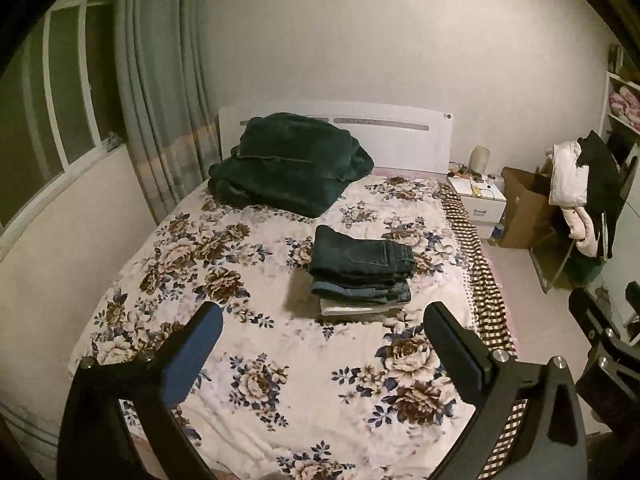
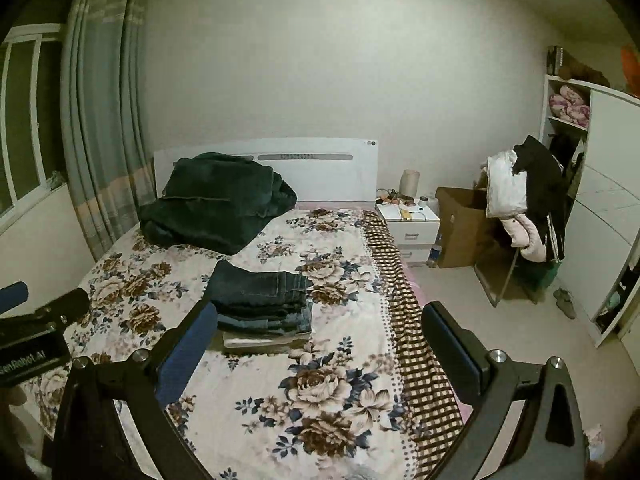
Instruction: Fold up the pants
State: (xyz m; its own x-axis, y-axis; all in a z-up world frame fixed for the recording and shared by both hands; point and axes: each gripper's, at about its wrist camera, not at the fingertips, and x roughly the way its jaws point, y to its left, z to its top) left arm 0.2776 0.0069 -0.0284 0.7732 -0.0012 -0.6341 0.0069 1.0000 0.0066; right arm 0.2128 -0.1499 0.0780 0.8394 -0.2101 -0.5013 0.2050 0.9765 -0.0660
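Note:
A stack of folded pants (image 1: 360,270) lies on the floral bed cover (image 1: 248,380), dark jeans on top, lighter jeans and a pale pair below. It also shows in the right wrist view (image 2: 260,300). My left gripper (image 1: 322,344) is open and empty, held above the bed's near part, short of the stack. My right gripper (image 2: 316,344) is open and empty, above the bed's right side, with the stack just past its left finger. The left gripper's body shows at the left edge of the right wrist view (image 2: 36,320).
A dark green blanket (image 1: 288,164) is heaped by the white headboard (image 1: 400,140). A nightstand (image 2: 408,228), a cardboard box (image 2: 460,224) and a clothes-laden chair (image 2: 524,208) stand right of the bed. A wardrobe (image 2: 600,200) is far right. Curtains (image 1: 160,100) hang at left.

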